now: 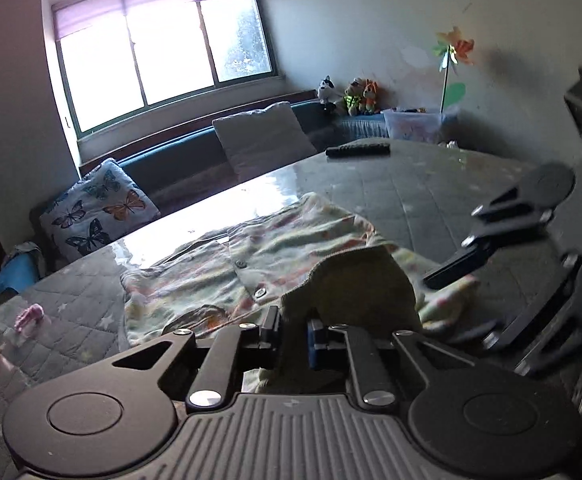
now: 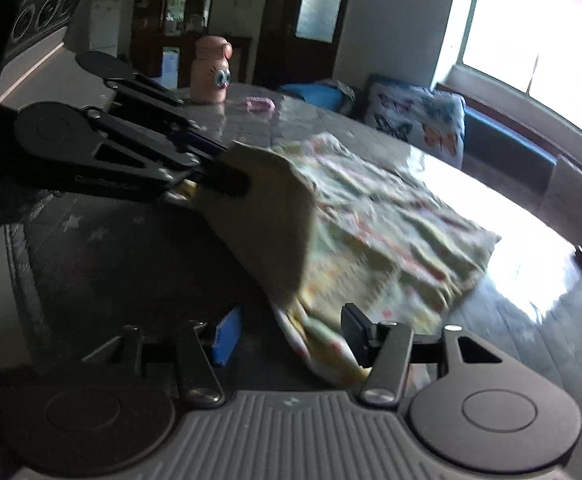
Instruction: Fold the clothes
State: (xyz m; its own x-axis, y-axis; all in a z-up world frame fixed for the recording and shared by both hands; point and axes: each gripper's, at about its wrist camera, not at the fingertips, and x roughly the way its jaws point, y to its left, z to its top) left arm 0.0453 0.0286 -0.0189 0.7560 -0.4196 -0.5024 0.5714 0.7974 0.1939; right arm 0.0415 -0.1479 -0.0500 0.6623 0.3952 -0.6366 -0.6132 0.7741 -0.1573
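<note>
Left gripper [image 1: 294, 338] clamps the patterned garment's [image 1: 291, 248] raised edge at 6 o'clock | right gripper [image 2: 287, 332] gapes over its near hem, garment spread on the quilted table [image 1: 431, 184] | step: likely mid-fold | next: carry edge toward 12 o'clock, lay flat.

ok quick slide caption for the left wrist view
Left gripper shut on a patterned garment on the table.

Bright window [image 1: 159, 56] lights a bench [image 1: 195, 148] with butterfly cushion [image 1: 99, 210] under white walls.
</note>
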